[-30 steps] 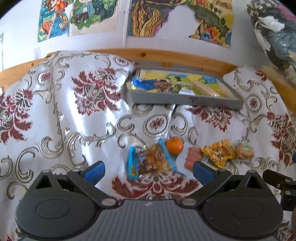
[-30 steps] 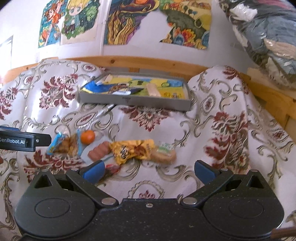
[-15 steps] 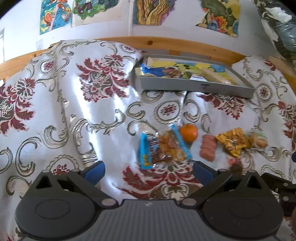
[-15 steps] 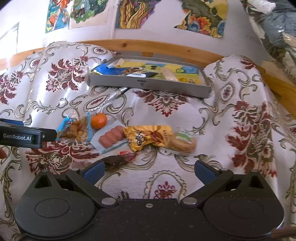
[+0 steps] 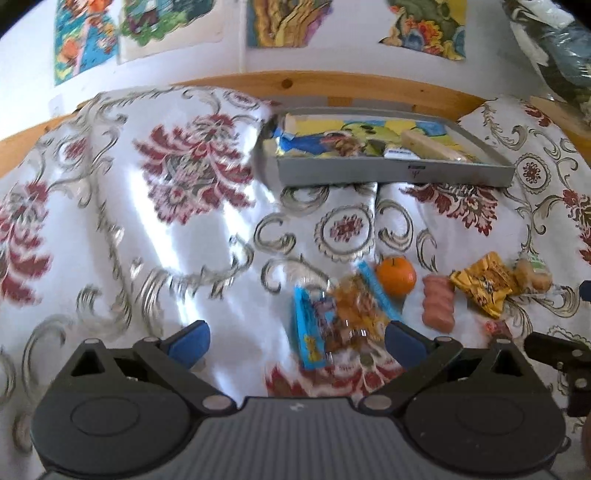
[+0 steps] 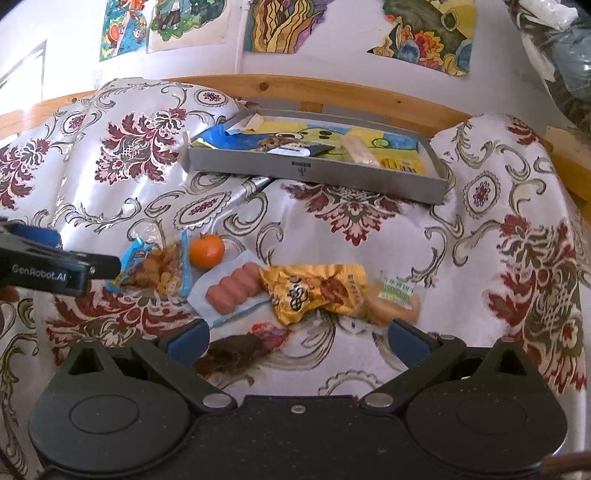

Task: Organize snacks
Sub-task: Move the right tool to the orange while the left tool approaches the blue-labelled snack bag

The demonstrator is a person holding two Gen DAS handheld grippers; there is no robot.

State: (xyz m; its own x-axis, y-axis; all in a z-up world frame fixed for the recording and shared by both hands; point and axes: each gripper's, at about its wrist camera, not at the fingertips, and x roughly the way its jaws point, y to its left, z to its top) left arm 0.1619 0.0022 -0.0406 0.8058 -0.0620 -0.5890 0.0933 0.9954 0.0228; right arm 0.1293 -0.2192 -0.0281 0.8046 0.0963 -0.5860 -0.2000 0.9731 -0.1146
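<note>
In the right wrist view, the left gripper (image 6: pixel 55 266) enters at far left beside a blue snack bag (image 6: pixel 155 266); next come an orange (image 6: pixel 207 251), sausages (image 6: pixel 234 288) and a yellow packet (image 6: pixel 314 290) mid-frame. The grey tray (image 6: pixel 314 173) sits upper centre. Both the left and the right gripper (image 6: pixel 297 339) gape wide, empty.

A home bedroom: floral bedspread (image 6: pixel 332 229), wooden bed frame (image 6: pixel 332 88), drawings (image 6: pixel 280 22) taped on wall

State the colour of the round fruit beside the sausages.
Orange, clearest in the right wrist view.
</note>
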